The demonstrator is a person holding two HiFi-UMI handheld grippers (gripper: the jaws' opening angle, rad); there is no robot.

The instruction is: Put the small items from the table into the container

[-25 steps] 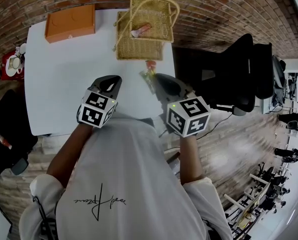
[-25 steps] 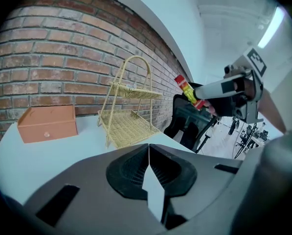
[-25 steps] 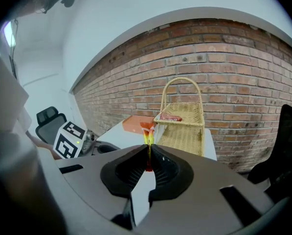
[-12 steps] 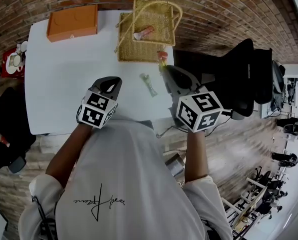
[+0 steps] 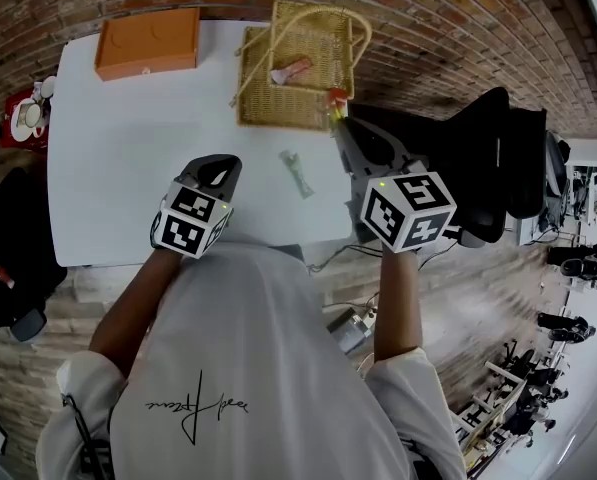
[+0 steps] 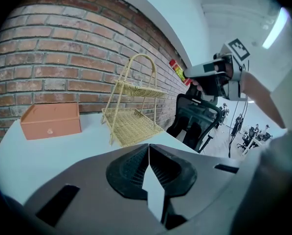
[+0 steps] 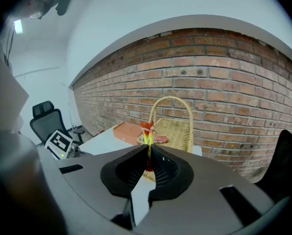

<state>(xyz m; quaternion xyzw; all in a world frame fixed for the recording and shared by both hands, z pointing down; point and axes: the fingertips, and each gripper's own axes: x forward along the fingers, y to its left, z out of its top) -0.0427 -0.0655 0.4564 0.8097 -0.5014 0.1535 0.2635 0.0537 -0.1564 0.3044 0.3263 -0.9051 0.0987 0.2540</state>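
— Packet (image 7: 147, 131), red and yellow, pinched thin between the jaws of the right gripper (image 7: 148, 153), and it's clear of the table (image 5: 138, 158)!
— Big change from a second ago: it was low over mid-table, now it's up at the right-hand edge of the basket (image 5: 253, 108). I'd say the drop comes next.
— How's it sitting?
— Long axis carries straight on out of the jaws, red end leading past the tips toward the basket and the brick wall.
— One pink item (image 5: 290, 69) already lies in there.
— And a green sachet (image 5: 298, 173) lies flat on the table, so there's more to fetch. Left gripper (image 5: 221, 168) hangs closed on nothing, by the near edge.
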